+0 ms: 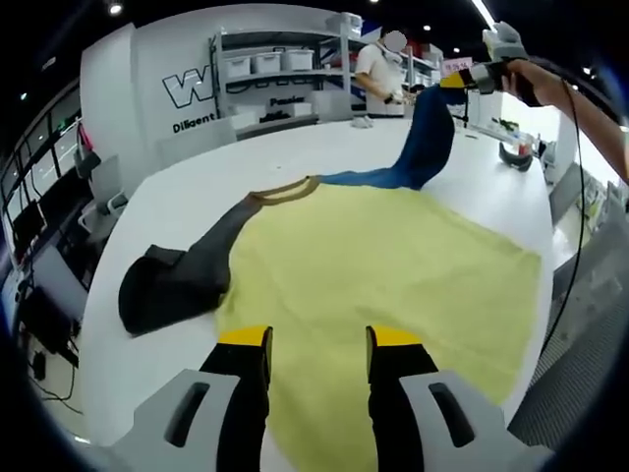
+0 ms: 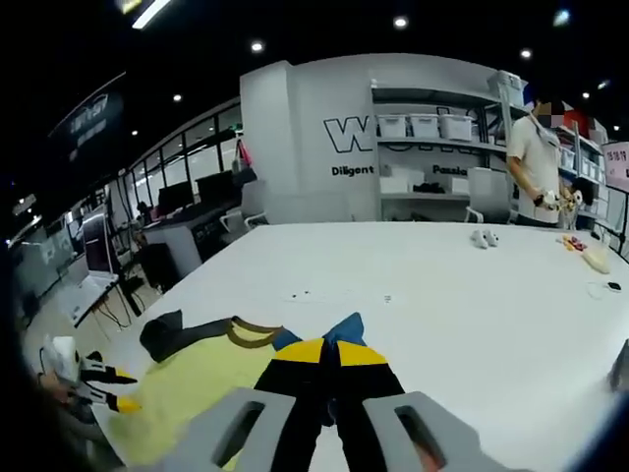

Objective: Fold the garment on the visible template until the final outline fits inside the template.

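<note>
Garment (image 1: 393, 265): yellow body flat on table (image 1: 197, 187).
R gripper (image 2: 329, 359): clamped on blue sleeve (image 1: 425, 138), raised.
L gripper (image 1: 316, 339): jaws apart, empty, over hem.
Risk: you pull too high, body drags/bunches.

Beyond the shirt (image 1: 383, 265) your worktop (image 1: 295, 147) lies bare and white — room to pass on the far side and to the left of the dark sleeve (image 1: 172, 280). The blue sleeve (image 1: 423, 138) hangs lifted across the far right. Small items (image 2: 580, 251) sit at the worktop's far edge, by a standing person (image 2: 536, 162).
</note>
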`<state>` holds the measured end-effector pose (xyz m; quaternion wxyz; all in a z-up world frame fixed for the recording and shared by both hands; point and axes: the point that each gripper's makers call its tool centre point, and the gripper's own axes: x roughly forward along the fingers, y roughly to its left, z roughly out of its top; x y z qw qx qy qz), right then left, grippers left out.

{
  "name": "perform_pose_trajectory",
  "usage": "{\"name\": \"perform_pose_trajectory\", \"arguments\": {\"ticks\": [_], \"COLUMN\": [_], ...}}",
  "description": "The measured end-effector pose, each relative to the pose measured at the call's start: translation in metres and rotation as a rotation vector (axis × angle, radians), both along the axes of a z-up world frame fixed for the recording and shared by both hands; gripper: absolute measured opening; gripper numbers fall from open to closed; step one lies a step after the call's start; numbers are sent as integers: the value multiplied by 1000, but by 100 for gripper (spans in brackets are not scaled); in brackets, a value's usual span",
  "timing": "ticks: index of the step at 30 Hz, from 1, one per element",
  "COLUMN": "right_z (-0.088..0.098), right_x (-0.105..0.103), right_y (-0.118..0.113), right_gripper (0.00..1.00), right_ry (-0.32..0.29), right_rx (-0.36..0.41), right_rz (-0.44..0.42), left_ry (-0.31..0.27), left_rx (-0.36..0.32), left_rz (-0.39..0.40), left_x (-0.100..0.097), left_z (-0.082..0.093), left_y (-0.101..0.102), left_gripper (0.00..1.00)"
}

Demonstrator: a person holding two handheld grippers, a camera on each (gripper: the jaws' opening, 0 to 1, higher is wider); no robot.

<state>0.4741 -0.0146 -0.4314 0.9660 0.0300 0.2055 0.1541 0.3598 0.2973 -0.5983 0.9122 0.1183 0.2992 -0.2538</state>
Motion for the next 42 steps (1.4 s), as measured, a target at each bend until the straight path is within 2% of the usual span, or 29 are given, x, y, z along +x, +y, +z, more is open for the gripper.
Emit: {"name": "perform_pose_trajectory", "arguments": {"ticks": [11,14,18,24,34,42], "right_z": [7,9,13,11,-4,-33], "right_x": [11,13,16,19,27,32], "right_y": [65,84,107,133,174,210], "right_gripper": [0,0,0,0,0,0], "right_ry": [-7,-7,-15,-15,10,31], "right_rx": [43,61,68,71,85,60], "right_rz": [127,162,208,253,312,375], "left_ry": [-13,-21,-21,-24,-21,-19], "left_rx": [-19,-10,-15,-15,-14,-17], "left_rz": [29,35,35,36,40,43], "left_x": [2,4,4,4,4,4], "left_z": [5,6,6,7,7,7], "left_y": [6,7,7,7,8,9], "left_gripper": [34,39,39,39,39,39]}}
